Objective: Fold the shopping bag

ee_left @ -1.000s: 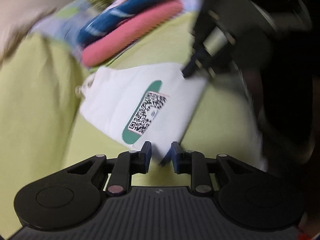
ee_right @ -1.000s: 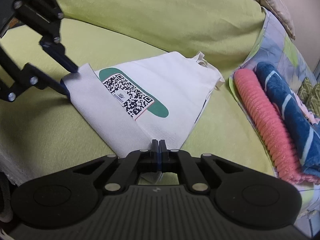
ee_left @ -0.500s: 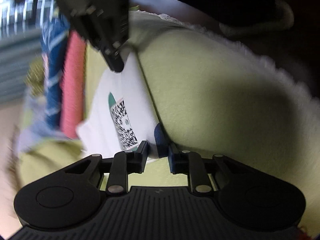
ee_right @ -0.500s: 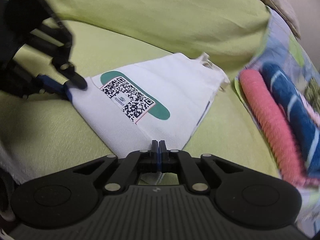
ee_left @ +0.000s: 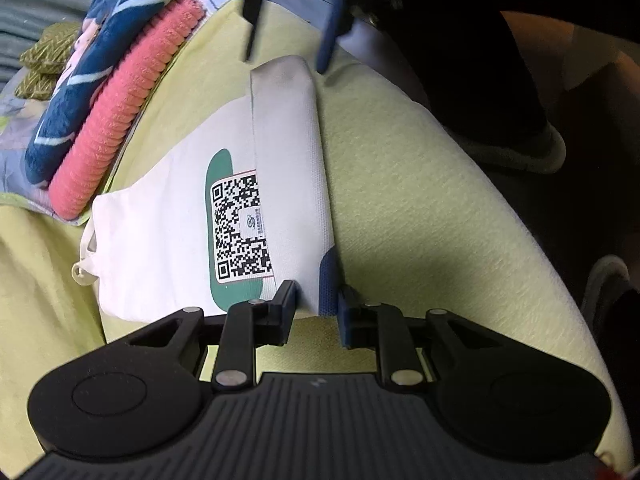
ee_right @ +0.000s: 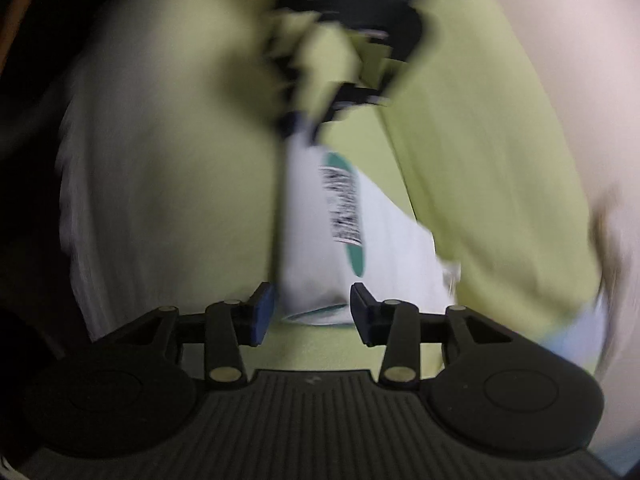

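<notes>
Left wrist view: the white shopping bag (ee_left: 168,232) lies flat on a yellow-green sofa cushion (ee_left: 420,200), with its right edge folded over into a long strip (ee_left: 292,168) that covers part of the green patch and QR code (ee_left: 240,232) printed on it. The bag's handles (ee_left: 82,268) bunch at its left end. The left gripper (ee_left: 316,308) sits at the near end of the folded strip with its fingers spread; the strip's near end lies between them, and a dark blue pad (ee_left: 328,280) rests against the strip's right edge. At the far end of the strip the right gripper (ee_left: 286,46) hangs just above the fabric, its two fingers apart, one black and one blue. To the far left, a rolled pink towel (ee_left: 120,108) lies beside a dark blue patterned cloth (ee_left: 80,76) on a pale patchwork cover (ee_left: 12,168).

Right wrist view: the picture is heavily blurred. The right gripper (ee_right: 312,308) has its fingers spread, and the bag (ee_right: 384,240) runs away from them toward the far side, its near end between them. The green patch and code show as a smear. The dark shape at the far end of the bag seems to be the left gripper (ee_right: 304,120), but whether its fingers touch the cloth cannot be told here. Yellow-green cushion (ee_right: 168,160) fills the rest.
</notes>
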`<state>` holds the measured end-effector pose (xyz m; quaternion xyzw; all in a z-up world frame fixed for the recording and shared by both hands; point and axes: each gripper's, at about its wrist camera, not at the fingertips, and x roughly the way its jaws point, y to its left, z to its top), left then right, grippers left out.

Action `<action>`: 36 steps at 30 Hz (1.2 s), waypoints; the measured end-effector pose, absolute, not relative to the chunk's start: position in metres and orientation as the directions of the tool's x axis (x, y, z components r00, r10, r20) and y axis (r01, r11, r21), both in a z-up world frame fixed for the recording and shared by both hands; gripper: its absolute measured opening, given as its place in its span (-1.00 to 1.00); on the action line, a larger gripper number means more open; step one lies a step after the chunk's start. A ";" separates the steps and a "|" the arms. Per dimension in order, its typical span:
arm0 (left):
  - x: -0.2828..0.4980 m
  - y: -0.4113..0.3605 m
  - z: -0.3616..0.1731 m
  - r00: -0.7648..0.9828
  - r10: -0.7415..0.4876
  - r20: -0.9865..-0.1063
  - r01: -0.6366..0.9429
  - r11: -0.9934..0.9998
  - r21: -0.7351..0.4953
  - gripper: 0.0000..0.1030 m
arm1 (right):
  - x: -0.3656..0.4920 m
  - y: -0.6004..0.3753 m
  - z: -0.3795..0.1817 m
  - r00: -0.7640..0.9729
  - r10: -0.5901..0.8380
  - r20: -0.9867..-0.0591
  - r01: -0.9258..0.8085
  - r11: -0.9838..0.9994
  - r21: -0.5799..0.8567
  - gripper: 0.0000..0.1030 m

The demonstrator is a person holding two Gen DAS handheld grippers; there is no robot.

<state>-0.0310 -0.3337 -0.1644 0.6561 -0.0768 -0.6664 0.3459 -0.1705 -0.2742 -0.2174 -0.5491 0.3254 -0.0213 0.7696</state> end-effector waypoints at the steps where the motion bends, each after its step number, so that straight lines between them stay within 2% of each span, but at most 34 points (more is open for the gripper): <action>1: -0.030 -0.335 -0.164 0.096 -0.561 -0.822 0.365 -0.749 0.553 -0.54 | -0.173 -0.275 -0.225 0.803 -0.385 -0.455 -0.339 0.333 -0.880 -0.33; 4: -0.029 -0.338 -0.162 0.078 -0.556 -0.828 0.380 -0.751 0.540 -0.54 | -0.174 -0.282 -0.240 0.844 -0.356 -0.401 -0.341 0.221 -0.914 -0.37; 6: -0.026 -0.340 -0.160 0.063 -0.550 -0.833 0.394 -0.753 0.527 -0.52 | -0.172 -0.289 -0.245 0.845 -0.339 -0.414 -0.364 0.202 -0.909 -0.44; 9: -0.020 -0.341 -0.157 0.033 -0.541 -0.840 0.415 -0.757 0.504 -0.52 | -0.172 -0.302 -0.240 0.850 -0.284 -0.443 -0.368 0.280 -0.887 -0.50; 12: -0.017 -0.344 -0.155 0.001 -0.529 -0.848 0.441 -0.761 0.476 -0.51 | -0.167 -0.310 -0.225 0.829 -0.240 -0.505 -0.355 0.472 -0.807 -0.54; 15: -0.008 -0.353 -0.147 -0.043 -0.494 -0.869 0.507 -0.760 0.407 -0.51 | -0.149 -0.341 -0.191 0.762 -0.139 -0.633 -0.287 0.803 -0.523 -0.55; 18: 0.004 -0.366 -0.140 -0.098 -0.444 -0.891 0.572 -0.757 0.315 -0.50 | -0.132 -0.380 -0.172 0.705 0.003 -0.709 -0.206 0.958 -0.201 -0.55; 22: 0.028 -0.387 -0.128 -0.198 -0.382 -0.903 0.675 -0.721 0.157 -0.50 | -0.120 -0.434 -0.166 0.666 0.183 -0.723 -0.062 0.980 0.191 -0.55; 27: 0.051 -0.407 -0.124 -0.248 -0.351 -0.903 0.742 -0.668 0.056 -0.51 | -0.113 -0.488 -0.181 0.656 0.350 -0.669 0.170 0.795 0.583 -0.57; 30: 0.059 -0.415 -0.125 -0.275 -0.331 -0.903 0.761 -0.648 0.006 -0.51 | -0.109 -0.513 -0.193 0.642 0.414 -0.645 0.316 0.624 0.715 -0.58; 36: 0.060 -0.409 -0.124 -0.270 -0.374 -0.887 0.793 -0.609 0.015 -0.49 | -0.112 -0.525 -0.200 0.599 0.448 -0.664 0.485 0.457 0.746 -0.63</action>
